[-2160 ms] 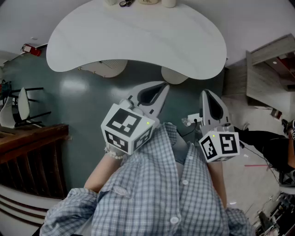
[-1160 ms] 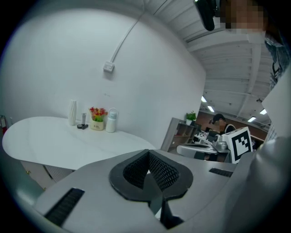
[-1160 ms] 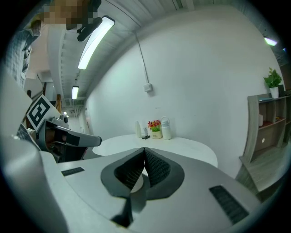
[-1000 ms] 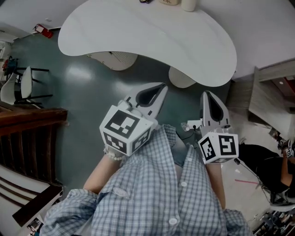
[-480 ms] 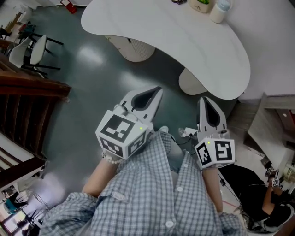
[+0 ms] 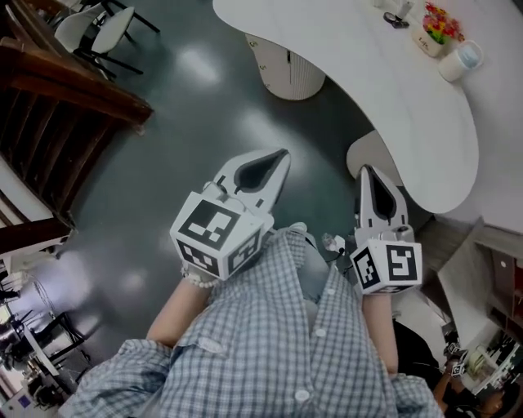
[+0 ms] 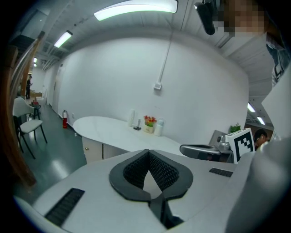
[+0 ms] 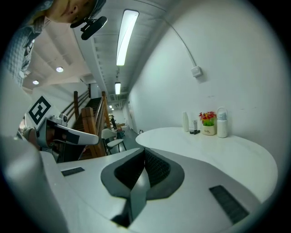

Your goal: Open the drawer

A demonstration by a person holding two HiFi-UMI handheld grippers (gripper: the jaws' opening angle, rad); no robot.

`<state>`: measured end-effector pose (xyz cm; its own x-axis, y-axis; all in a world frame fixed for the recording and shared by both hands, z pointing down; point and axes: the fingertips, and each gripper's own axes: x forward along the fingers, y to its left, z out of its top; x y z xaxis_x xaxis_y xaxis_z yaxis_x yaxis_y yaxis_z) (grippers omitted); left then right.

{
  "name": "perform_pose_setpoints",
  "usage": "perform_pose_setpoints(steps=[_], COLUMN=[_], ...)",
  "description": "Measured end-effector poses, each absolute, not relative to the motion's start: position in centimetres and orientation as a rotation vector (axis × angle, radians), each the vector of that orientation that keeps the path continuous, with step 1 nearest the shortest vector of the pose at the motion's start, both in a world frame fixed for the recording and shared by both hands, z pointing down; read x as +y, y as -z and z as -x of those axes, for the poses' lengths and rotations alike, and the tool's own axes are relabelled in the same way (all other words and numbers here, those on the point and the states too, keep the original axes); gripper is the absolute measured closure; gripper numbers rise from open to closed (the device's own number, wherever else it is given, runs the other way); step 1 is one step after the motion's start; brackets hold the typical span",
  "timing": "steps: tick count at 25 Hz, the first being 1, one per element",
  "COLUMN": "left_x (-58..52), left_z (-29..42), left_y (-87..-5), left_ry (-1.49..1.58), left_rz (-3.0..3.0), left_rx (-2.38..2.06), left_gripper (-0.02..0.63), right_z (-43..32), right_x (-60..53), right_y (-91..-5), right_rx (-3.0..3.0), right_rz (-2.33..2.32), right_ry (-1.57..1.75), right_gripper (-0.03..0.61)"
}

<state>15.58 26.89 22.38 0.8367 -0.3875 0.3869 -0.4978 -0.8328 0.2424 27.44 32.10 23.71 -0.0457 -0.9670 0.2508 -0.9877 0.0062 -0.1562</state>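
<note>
No drawer front shows plainly. A pale cabinet [image 6: 286,67] stands under the white curved table [image 6: 384,90]; it shows in the left gripper view too, as the cabinet [image 7: 93,148]. My left gripper [image 6: 281,155] is held above the dark floor, well short of the table, jaws shut on nothing. My right gripper [image 6: 365,172] hovers near the table's rounded pedestal [image 6: 369,155], also shut and empty. In their own views the left gripper [image 7: 148,152] and the right gripper [image 8: 144,150] have their pads closed together.
A flower pot [image 6: 437,33] and a white bottle [image 6: 460,59] stand on the table's far end. A wooden stair railing [image 6: 73,90] and white chairs [image 6: 98,24] are at the upper left. Shelving and clutter fill the lower right corner [image 6: 482,351].
The head view has swung left: the table slid from top centre to the upper right, and the railing rose to the upper left. Both grippers stay shut in front of the body.
</note>
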Motion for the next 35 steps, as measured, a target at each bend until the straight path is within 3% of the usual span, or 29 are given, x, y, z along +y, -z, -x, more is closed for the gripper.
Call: perform_pose_setpoints(steps=[21,35], left_x=[11.4,4.9], left_z=[2.9,8.9], left_y=[-21.4,-22.1], left_ry=[-0.375,-0.317], left_rz=[-2.567,-2.52], left_rx=[-0.976,-1.052], left_gripper=[0.615,0.615], right_z=[-11.0,-7.5], right_x=[14.5,8.0], right_y=[-22.7,-22.7], right_rx=[-2.364,-2.33], right_rz=[-1.866,-1.829], right_ry=[-0.426,-0.399], right_gripper=[0.569,0.569])
